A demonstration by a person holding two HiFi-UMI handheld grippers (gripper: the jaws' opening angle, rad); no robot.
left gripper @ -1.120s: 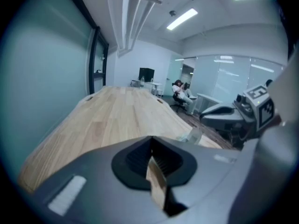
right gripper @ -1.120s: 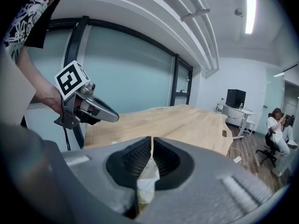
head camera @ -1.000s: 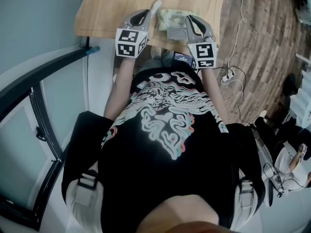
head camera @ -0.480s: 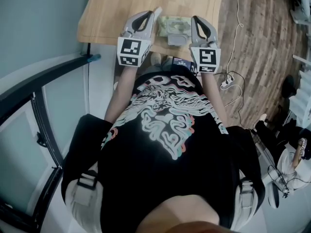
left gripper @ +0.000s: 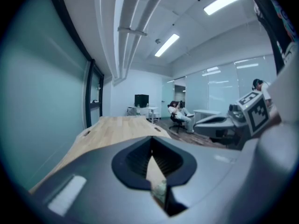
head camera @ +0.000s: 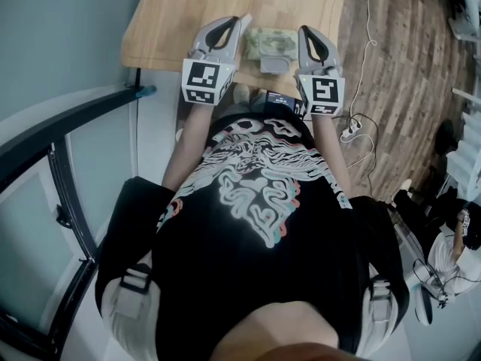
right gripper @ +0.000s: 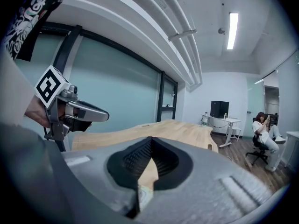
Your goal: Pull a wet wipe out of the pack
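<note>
I hold both tools out over the near edge of the wooden table (head camera: 173, 13), one on each side of the wipe pack (head camera: 270, 42). They point away from me and only a little downward. The pack lies flat close to that edge, pale green, with a grey piece (head camera: 274, 65) at the end nearest me (probably its flap, though I can't make it out). My guess is that this spot keeps it in easy reach of both hands, so one tool could steady it while the other pulls.

My left gripper (head camera: 240, 22) has its jaws fully together. Its own view shows the two ribbed pads meeting in one line, with nothing pinched along it (left gripper: 152, 153). A pale scrap shows low in the slit, and I can't tell what it is. From above there is also a white sliver right at this gripper's tip, which could be part of the tool or a bit of wipe.

My right gripper (head camera: 304, 32) is closed the same way, pad against pad and gripping nothing that I can see (right gripper: 150, 155). A pale patch shows in the bottom of its slit too. Neither tool touches the pack, and both sit above the tabletop.

I see no wipe clearly drawn out anywhere. Closed jaws held clear of a pack lying flat would suit a stage before going in for a sheet, or one after a sheet is already out and put aside.
</note>
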